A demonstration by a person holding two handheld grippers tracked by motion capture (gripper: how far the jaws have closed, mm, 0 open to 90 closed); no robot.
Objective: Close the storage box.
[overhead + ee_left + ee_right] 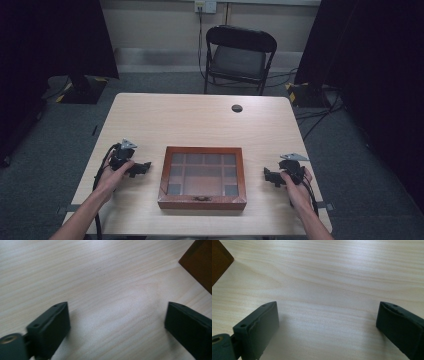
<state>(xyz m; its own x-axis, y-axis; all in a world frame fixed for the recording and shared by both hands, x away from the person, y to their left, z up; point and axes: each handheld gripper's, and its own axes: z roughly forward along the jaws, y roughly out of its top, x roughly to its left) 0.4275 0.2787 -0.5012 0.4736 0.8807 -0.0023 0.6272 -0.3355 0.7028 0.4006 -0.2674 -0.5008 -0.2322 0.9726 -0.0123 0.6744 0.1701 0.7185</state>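
A brown wooden box [202, 178] with a glass lid over several compartments sits shut near the table's front edge. My left gripper [145, 167] lies low over the table just left of the box, pointing at it. In the left gripper view its jaws stand wide apart over bare wood [117, 315], with a corner of the box [200, 265] at the upper right. My right gripper [267, 176] rests right of the box, pointing toward it. Its jaws are spread wide with nothing between them [328, 317], and a box corner [219, 261] shows at the upper left.
The light wooden table [200, 120] has a dark cable hole [237, 108] at the back. A black folding chair [239, 57] stands beyond the far edge. Dark curtains hang at both sides, and cables lie on the grey carpet.
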